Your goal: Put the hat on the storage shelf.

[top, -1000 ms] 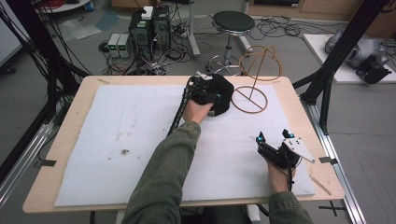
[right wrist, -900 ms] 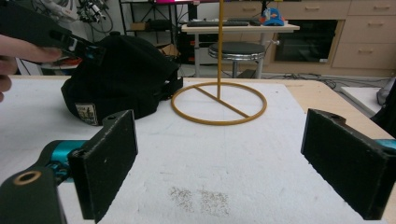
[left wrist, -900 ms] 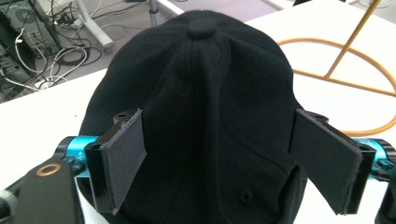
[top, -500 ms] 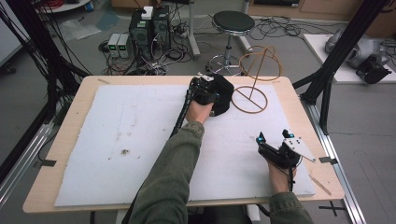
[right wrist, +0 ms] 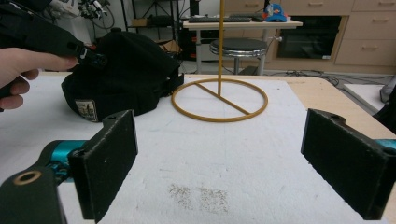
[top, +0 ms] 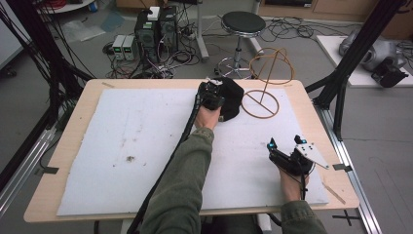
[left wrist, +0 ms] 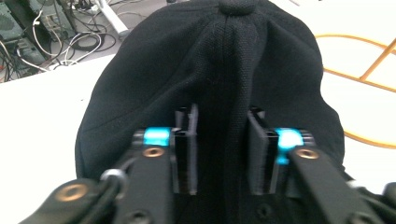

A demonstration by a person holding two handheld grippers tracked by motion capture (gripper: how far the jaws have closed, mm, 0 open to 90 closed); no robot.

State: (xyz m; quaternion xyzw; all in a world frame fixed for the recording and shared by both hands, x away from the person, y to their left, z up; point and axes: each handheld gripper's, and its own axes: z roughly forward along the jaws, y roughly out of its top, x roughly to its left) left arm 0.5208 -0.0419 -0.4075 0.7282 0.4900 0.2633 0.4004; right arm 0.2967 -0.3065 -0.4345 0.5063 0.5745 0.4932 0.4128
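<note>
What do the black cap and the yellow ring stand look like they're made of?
Black cap: woven cloth, matte; the weave grain, stitched seams and top button show, and a fold of it stands pinched between the left gripper jaws. Ring stand: thin rigid rod, probably metal wire with a smooth yellow-gold coat; could be plastic.

A rectangular wooden table (top: 73,126) is seen from above, its pale rim left bare on all sides. Most of the top is covered by a white foam sheet (top: 146,141), which is marked by a small dark smudge left of centre and a few faint specks. Two things are carried directly on the sheet, both near the far edge: a black cap (top: 233,99), set at the middle, and a yellow wire stand (top: 260,103), whose flat ring base is laid just beside the cap, to its right. A thin upright rod is fixed at the ring's cross-bar.
</note>
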